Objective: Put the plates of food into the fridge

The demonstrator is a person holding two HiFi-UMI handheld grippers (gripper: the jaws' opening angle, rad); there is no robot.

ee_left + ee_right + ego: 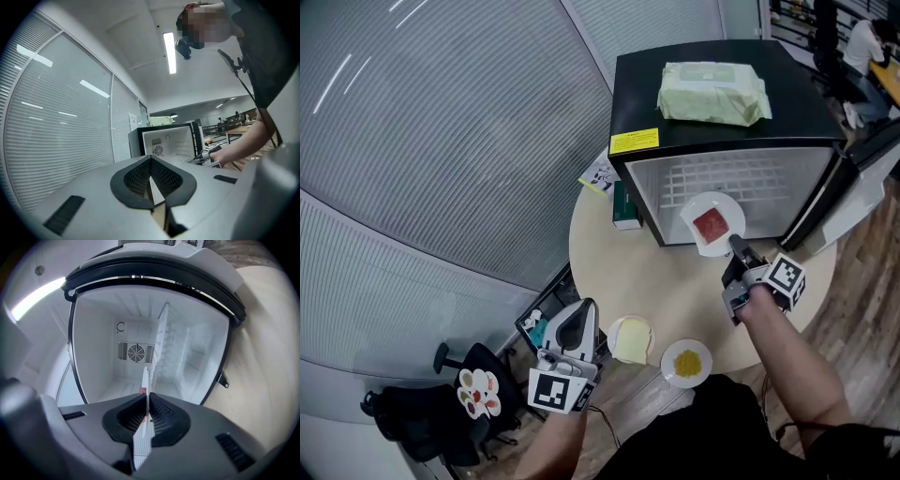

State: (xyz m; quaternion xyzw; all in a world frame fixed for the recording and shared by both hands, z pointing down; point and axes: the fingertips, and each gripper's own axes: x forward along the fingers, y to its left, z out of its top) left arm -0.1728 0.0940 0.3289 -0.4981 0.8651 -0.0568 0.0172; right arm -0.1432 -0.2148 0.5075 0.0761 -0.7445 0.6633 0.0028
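My right gripper (733, 247) is shut on the rim of a white plate (712, 225) with a red piece of food, held just in front of the open black mini fridge (722, 183). In the right gripper view the plate (146, 394) shows edge-on between the jaws, facing the fridge's empty white inside (140, 352). A plate of toast (632, 339) and a plate of yellow food (686, 363) sit at the round table's near edge. My left gripper (581, 314) hovers off the table's front left, shut and empty (151, 176), pointing toward the fridge (168, 140).
The fridge door (853, 178) stands open at the right. A green pack of wipes (713, 92) lies on the fridge top. A green box (625, 206) and a leaflet (598, 176) are beside the fridge's left wall. A black chair (478, 392) stands on the floor at lower left.
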